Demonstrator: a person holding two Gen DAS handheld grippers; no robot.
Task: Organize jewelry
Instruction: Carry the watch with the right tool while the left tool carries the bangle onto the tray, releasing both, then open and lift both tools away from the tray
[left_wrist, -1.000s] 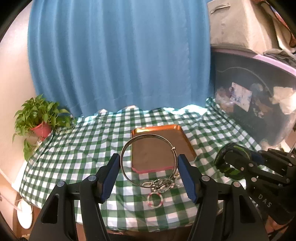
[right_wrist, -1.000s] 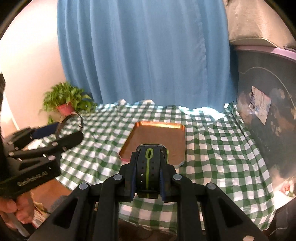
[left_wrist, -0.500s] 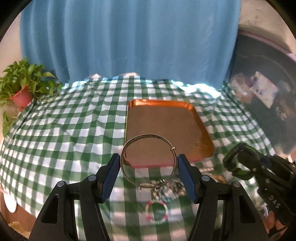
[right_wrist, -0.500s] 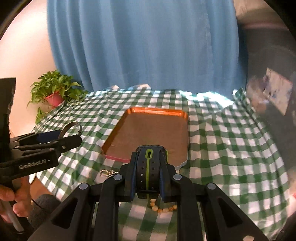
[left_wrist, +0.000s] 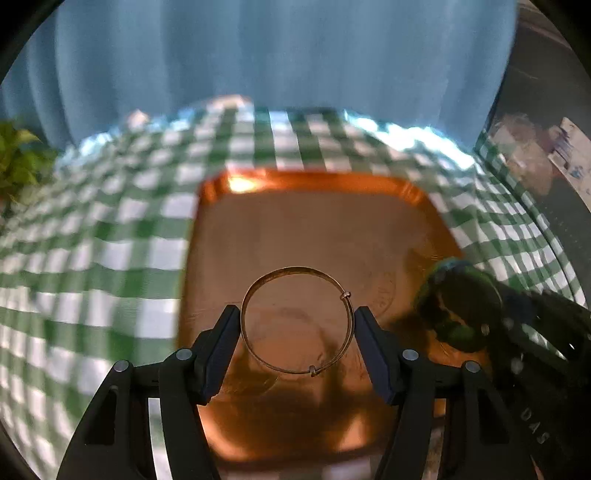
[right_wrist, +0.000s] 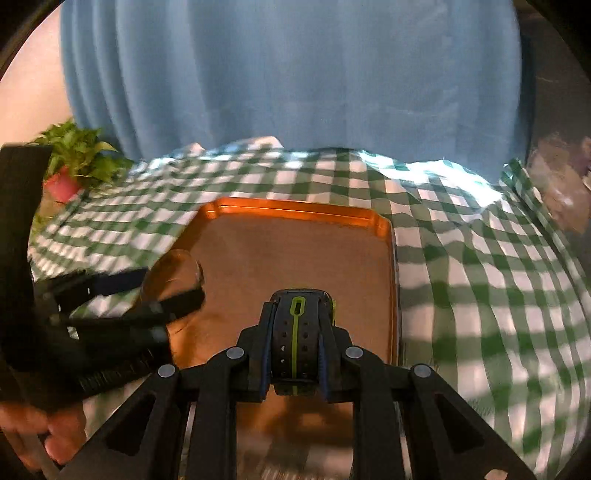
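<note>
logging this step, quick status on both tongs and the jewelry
Left tongs shut on thin metal bangle. Right tongs shut on black-and-green wristband. Both over copper tray, tray bare, nothing in the way.

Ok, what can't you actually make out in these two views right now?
- Left wrist view: the wristband in the right hand-held gripper is a dark motion blur.
- Right wrist view: the bangle is smeared, half hidden by the left hand-held gripper.
- Both views: the copper tray's near edge is hidden behind gripper fingers.
</note>
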